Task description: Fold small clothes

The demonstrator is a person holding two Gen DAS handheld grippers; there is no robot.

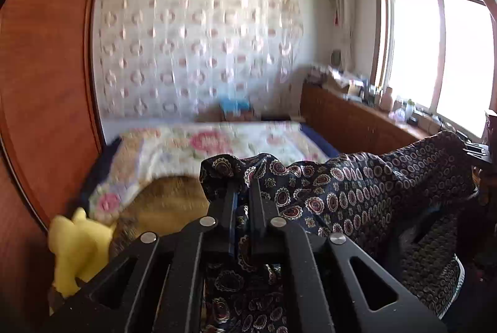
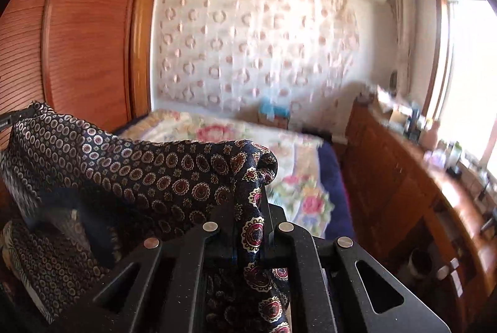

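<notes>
Two tongs of mine pinch one dark patterned garment [image 1: 357, 187] and hold it in the air above the bed [image 1: 236, 143]. My left tongs [image 1: 242, 187] are pressed together on a bunched corner of the cloth, which puffs up over the fingertips and trails down between the black arms. My right tongs [image 2: 251, 196] are pressed together on the opposite corner, with a strip of the fabric [image 2: 174, 174] running down between the fingers. Between the two grips the garment hangs in a sagging span, with larger medallion prints near each pinch and smaller rings farther along. Below and behind it lies the bed's floral quilt [image 2: 298, 187]. A yellow soft toy [image 1: 80, 246] sits low at the left in the left view, beside the wooden wardrobe [image 2: 87, 31]. A long wooden sideboard [image 2: 400, 177] cluttered with small items runs under the bright window [image 1: 435, 53].
</notes>
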